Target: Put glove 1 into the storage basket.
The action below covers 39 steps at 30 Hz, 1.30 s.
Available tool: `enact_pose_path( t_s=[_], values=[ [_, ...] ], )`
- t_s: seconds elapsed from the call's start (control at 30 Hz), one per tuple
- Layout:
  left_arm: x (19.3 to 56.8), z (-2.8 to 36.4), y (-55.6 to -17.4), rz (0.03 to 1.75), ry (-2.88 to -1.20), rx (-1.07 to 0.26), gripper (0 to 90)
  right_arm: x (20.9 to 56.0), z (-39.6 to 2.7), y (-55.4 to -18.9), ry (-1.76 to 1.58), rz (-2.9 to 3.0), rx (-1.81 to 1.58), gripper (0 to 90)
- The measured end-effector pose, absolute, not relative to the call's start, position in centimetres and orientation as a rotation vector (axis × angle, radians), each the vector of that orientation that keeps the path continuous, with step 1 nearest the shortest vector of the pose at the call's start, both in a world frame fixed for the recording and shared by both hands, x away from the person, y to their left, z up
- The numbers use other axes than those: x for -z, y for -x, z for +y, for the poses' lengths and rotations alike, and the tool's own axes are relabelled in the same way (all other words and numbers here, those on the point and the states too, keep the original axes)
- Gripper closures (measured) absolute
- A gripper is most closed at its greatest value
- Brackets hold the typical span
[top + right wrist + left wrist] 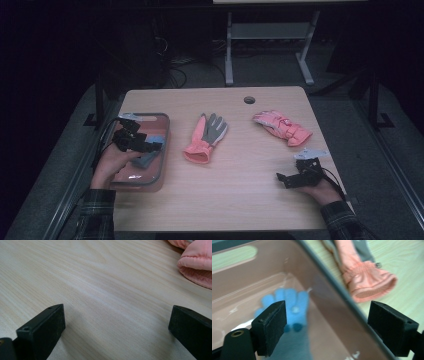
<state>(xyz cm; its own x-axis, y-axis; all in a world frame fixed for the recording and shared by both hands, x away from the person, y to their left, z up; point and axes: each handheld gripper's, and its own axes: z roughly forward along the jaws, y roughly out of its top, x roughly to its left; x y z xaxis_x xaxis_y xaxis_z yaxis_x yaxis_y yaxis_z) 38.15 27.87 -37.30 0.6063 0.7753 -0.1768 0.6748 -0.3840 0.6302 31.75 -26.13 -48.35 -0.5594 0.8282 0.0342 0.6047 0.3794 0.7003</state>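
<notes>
Blue knit glove [292, 305] lies flat inside the pink bin [162, 131], directly below the left gripper [150, 146], whose fingers [270, 326] stand wide, holding nothing. Coral-grey glove [206, 137] lies mid-surface, long axis front-to-back, nearer the left hand. Right gripper [281, 177] rests spread, empty, on the surface [240, 195].

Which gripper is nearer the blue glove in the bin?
Left. The left gripper hovers open over the blue glove; the right gripper rests across the table.
</notes>
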Motion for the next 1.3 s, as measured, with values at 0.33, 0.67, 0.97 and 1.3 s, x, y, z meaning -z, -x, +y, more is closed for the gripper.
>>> enact_pose_path(
  t_s=[0.33,0.67,0.97,1.3],
  values=[
    [35.9,24.5,-36.9,1.009,-2.136,-0.182,22.7,48.4,-26.1,-31.8,-1.255,2.321,-0.974,0.0],
    [36.5,19.6,-34.6,0.884,-2.181,-0.18,20.8,48.3,-26.0,-31.8,-1.253,2.324,-0.975,0.1],
    [38.1,16.5,-32.3,0.817,-2.201,-0.188,17.0,48.3,-26.0,-31.8,-1.252,2.325,-0.975,0.1],
    [41.8,13.7,-30.1,0.738,-2.271,-0.178,16.5,47.0,-25.7,-31.8,-1.231,2.36,-0.935,14.6]
  ],
)
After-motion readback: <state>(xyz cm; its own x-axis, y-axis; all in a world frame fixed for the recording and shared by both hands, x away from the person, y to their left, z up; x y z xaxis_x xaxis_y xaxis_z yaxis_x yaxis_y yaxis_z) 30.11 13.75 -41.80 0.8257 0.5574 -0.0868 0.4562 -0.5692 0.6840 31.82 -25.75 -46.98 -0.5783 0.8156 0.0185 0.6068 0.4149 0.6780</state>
